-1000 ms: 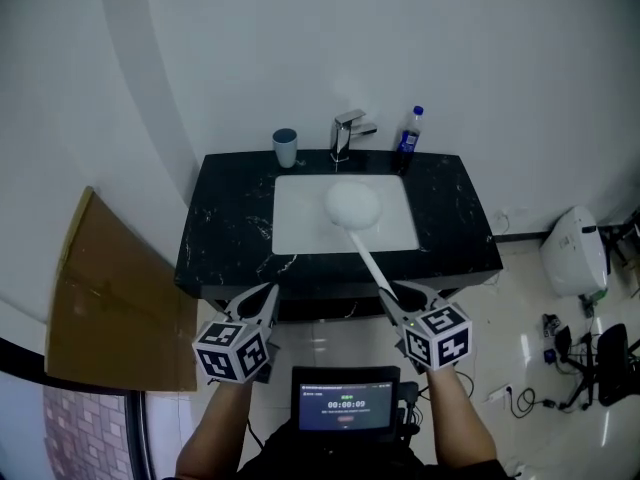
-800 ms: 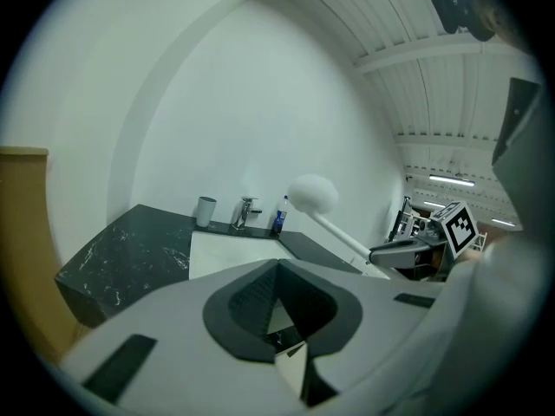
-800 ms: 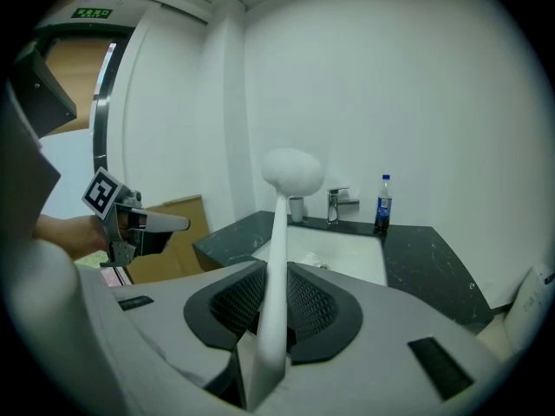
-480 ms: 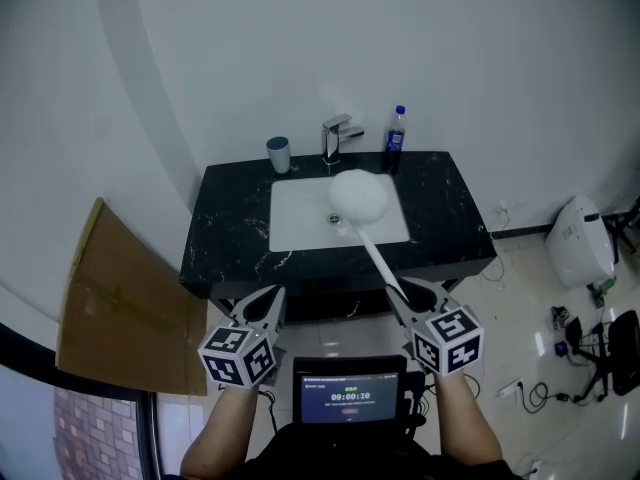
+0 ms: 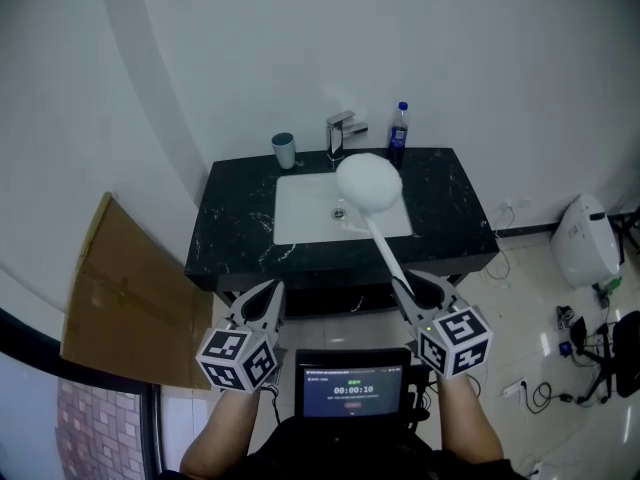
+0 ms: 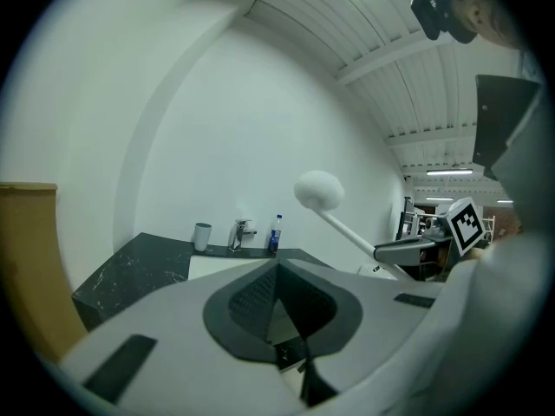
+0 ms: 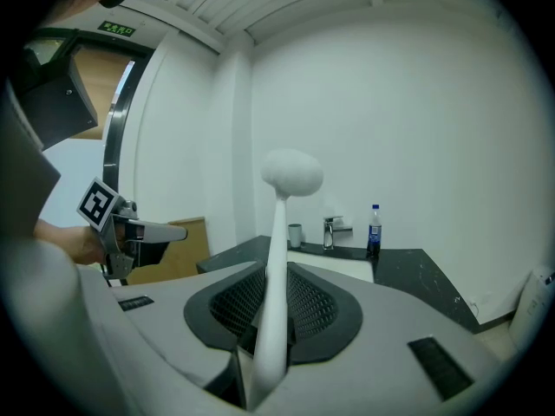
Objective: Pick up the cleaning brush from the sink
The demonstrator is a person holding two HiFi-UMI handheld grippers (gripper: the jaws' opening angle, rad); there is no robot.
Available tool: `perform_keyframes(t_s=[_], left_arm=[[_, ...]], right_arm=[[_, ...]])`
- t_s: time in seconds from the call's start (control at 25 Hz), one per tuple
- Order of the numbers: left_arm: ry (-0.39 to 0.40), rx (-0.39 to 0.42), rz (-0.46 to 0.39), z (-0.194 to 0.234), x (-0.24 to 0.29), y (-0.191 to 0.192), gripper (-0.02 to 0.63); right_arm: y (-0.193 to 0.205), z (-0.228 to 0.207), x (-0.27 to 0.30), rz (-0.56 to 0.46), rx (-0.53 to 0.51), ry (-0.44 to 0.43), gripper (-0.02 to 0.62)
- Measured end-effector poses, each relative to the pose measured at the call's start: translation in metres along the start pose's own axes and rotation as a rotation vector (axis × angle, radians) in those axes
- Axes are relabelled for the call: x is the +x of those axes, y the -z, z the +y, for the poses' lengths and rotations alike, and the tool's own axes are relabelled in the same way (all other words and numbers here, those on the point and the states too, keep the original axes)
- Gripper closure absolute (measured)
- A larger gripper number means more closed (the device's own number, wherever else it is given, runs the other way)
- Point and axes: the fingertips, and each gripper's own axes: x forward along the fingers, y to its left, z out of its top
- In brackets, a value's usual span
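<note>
The cleaning brush has a round white head on a long white handle. It hangs in the air over the white sink, tilted up and away from me. My right gripper is shut on the lower end of the handle, which runs up between the pads to the brush head. My left gripper is held level beside it in front of the counter. Its jaws meet with nothing between them. From the left gripper view the brush head shows above the right gripper.
The black marble counter carries a grey cup, a chrome faucet and a blue bottle along the wall. A cardboard sheet leans at the left. A white appliance and cables lie at the right. A screen sits at my chest.
Both grippers have risen and drawn back from the counter. The brush head has lifted out of the sink basin and now hangs above it.
</note>
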Motion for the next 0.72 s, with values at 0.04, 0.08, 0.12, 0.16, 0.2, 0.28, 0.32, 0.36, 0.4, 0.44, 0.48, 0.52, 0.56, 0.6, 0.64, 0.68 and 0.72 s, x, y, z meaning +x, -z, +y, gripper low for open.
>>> perform_keyframes(t_s=[0.04, 0.08, 0.12, 0.16, 0.2, 0.28, 0.32, 0.36, 0.4, 0.44, 0.48, 0.52, 0.56, 0.6, 0.64, 0.68, 0.72], left_arm=[[-0.002, 0.002, -0.002, 0.0, -0.001, -0.001, 0.595], [-0.005, 0.003, -0.003, 0.0, -0.002, -0.001, 0.595], [-0.006, 0.004, -0.004, 0.0, -0.002, -0.001, 0.595], [-0.006, 0.005, -0.003, 0.001, -0.002, -0.001, 0.595], [-0.006, 0.006, -0.001, 0.002, -0.002, -0.001, 0.595], [-0.007, 0.007, 0.003, 0.003, -0.001, -0.001, 0.595], [-0.009, 0.009, 0.003, 0.004, -0.001, -0.001, 0.595], [-0.01, 0.011, 0.002, 0.004, -0.001, -0.001, 0.595], [-0.012, 0.013, 0.001, 0.004, -0.001, -0.001, 0.595], [-0.014, 0.016, -0.001, 0.003, -0.001, -0.001, 0.595], [-0.015, 0.02, -0.004, 0.002, -0.001, -0.001, 0.595], [-0.016, 0.025, -0.008, 0.001, -0.001, -0.002, 0.595], [-0.016, 0.031, -0.013, 0.0, -0.002, -0.003, 0.595], [-0.015, 0.037, -0.02, -0.001, -0.003, -0.003, 0.595], [-0.014, 0.042, -0.027, -0.002, -0.003, -0.004, 0.595], [-0.013, 0.045, -0.032, -0.003, -0.004, -0.005, 0.595], [-0.013, 0.047, -0.036, -0.003, -0.004, -0.006, 0.595]], right_arm=[[0.001, 0.0, 0.0, -0.001, 0.004, 0.0, 0.514], [0.001, 0.0, 0.001, -0.003, 0.006, 0.0, 0.514], [0.001, 0.0, 0.001, -0.005, 0.008, 0.0, 0.515], [0.001, 0.001, 0.002, -0.006, 0.009, -0.002, 0.515], [0.0, 0.002, 0.002, -0.006, 0.011, -0.003, 0.515], [-0.001, 0.003, 0.004, -0.007, 0.012, -0.003, 0.515], [-0.001, 0.002, 0.004, -0.007, 0.013, -0.002, 0.515], [-0.001, 0.002, 0.004, -0.009, 0.014, -0.001, 0.515], [-0.001, 0.001, 0.003, -0.01, 0.015, 0.001, 0.515], [-0.002, 0.001, 0.002, -0.013, 0.016, 0.003, 0.515], [-0.002, 0.001, 0.001, -0.015, 0.016, 0.005, 0.515], [-0.002, 0.0, 0.0, -0.019, 0.016, 0.007, 0.515], [-0.003, 0.0, -0.001, -0.024, 0.016, 0.01, 0.514], [-0.004, 0.0, -0.002, -0.032, 0.016, 0.012, 0.515], [-0.006, 0.0, -0.003, -0.042, 0.017, 0.014, 0.515], [-0.008, 0.0, -0.004, -0.053, 0.017, 0.014, 0.515], [-0.01, 0.001, -0.006, -0.065, 0.017, 0.015, 0.515]])
